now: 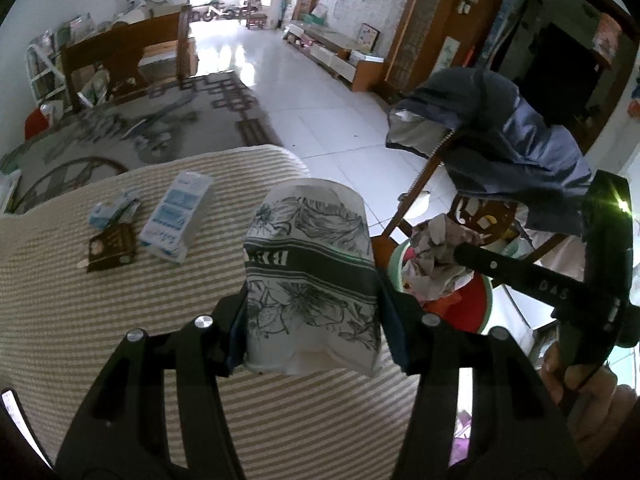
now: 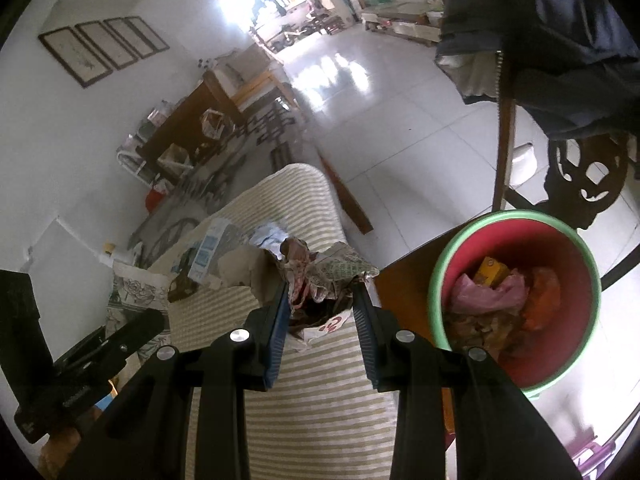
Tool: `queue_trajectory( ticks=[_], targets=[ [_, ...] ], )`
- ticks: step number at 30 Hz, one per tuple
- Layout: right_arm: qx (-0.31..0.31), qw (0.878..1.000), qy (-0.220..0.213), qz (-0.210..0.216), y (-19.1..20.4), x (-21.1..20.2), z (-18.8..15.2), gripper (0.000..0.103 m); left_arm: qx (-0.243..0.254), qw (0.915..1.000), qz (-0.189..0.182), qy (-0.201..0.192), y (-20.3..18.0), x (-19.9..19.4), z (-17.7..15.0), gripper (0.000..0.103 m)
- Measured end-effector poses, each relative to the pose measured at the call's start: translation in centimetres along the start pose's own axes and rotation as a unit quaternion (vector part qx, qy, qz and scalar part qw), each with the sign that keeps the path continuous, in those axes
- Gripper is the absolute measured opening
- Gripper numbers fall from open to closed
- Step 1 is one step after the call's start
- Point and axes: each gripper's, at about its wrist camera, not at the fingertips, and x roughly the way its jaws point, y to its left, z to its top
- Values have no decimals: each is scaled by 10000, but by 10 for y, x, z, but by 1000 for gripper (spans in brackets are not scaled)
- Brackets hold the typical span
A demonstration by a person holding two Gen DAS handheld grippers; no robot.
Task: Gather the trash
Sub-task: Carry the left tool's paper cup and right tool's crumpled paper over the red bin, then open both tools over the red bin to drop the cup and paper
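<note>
Left tongs (image 1: 312, 316): clamped on a paper cup (image 1: 310, 264) with a black floral print, held above the striped cloth.
Right tongs (image 2: 320, 300): closed on a crumpled wad of paper and wrappers (image 2: 320, 276); the wad bulges up between the blue pads (image 2: 280, 320).
Bench (image 1: 100, 320): covered in a beige-and-white striped cloth.
Trash on the bench: a white-and-blue carton (image 1: 176, 216) lying flat, a crumpled blue-white wrapper (image 1: 112, 210) just to its left, and a dark brown wrapper (image 1: 112, 248) with a stick poking out.
Bin (image 2: 516, 300): red inside with a green rim, beside the bench on the right; holds pink plastic, a yellow box and orange scraps.
Right tongs versus bin: wad is left of the rim, not over it.
Chair (image 2: 580, 176): dark carved wood behind the bin, a blue jacket (image 1: 508, 136) draped over it.
</note>
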Motion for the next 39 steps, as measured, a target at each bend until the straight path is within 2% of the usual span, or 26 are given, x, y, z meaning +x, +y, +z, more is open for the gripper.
queue_trajectory(
  ticks=[14, 23, 27, 28, 29, 30, 32, 39],
  targets=[
    [661, 9958, -470, -420, -80, -50, 7, 32, 553, 9967, -544, 247, -81, 34, 9, 53],
    [1331, 9865, -606, -742, -140, -71, 5, 32, 861, 9890, -997, 668, -135, 74, 13, 53],
    [1439, 9842, -639, -804, -152, -77, 2, 34, 986, 9829, -1264, 906, -159, 93, 14, 56],
    [1475, 9835, -657, -816, -155, -77, 2, 36, 987, 9820, -1307, 937, -163, 96, 14, 57],
    [1533, 9826, -675, -809, -158, -78, 2, 43, 976, 9815, -1338, 959, -166, 99, 15, 60],
    [1582, 9818, -686, -795, -161, -78, 1, 51, 942, 9808, -1383, 1002, -168, 102, 15, 69],
    [1691, 9800, -701, -782, -167, -77, 0, 58, 868, 9808, -1418, 1021, -169, 105, 16, 75],
    [1784, 9787, -642, -782, -168, -68, 2, 69, 653, 9869, -1177, 887, -141, 101, 20, 78]
  ],
)
